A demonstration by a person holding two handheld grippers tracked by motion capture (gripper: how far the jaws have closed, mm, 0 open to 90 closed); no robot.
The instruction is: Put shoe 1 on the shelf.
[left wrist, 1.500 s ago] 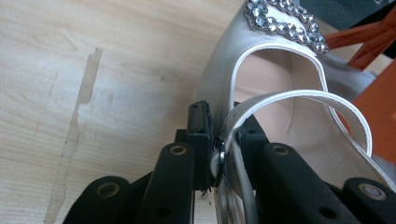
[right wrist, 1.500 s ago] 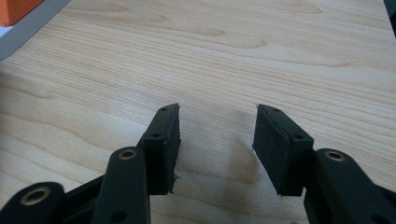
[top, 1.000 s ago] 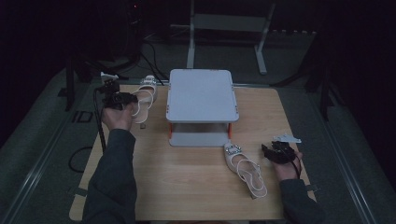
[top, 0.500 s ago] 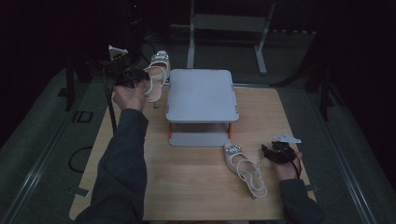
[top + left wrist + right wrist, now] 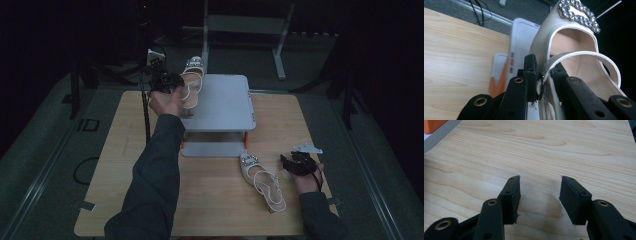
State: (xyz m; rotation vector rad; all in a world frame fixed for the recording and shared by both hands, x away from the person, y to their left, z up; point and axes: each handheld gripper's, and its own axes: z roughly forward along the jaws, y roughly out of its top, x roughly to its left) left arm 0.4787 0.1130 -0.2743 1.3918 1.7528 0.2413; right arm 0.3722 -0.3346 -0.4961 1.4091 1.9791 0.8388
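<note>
While the left gripper (image 5: pixel 167 81) clamps the slingback strap of a cream sandal (image 5: pixel 191 82) between nearly shut jaws, the shoe hangs in the upper centre-left of the high view, at the far left corner of the grey two-tier rack (image 5: pixel 220 102). From the left gripper view, the strap buckle (image 5: pixel 542 80) sits pinched between the pads, and the rhinestone ornament (image 5: pixel 579 15) on the toe points away toward the upper right. The step in hand appears to be the transfer of this sandal onto the rack's top shelf. The next move likely calls for carrying the shoe over the shelf surface, lowering it until the sole rests flat, then releasing the strap. The right gripper (image 5: pixel 295 162) rests at the lower right of the high view, jaws standing wide with nothing between them, just beside the second sandal (image 5: pixel 262 181) lying on the wooden table (image 5: pixel 120 150).
</note>
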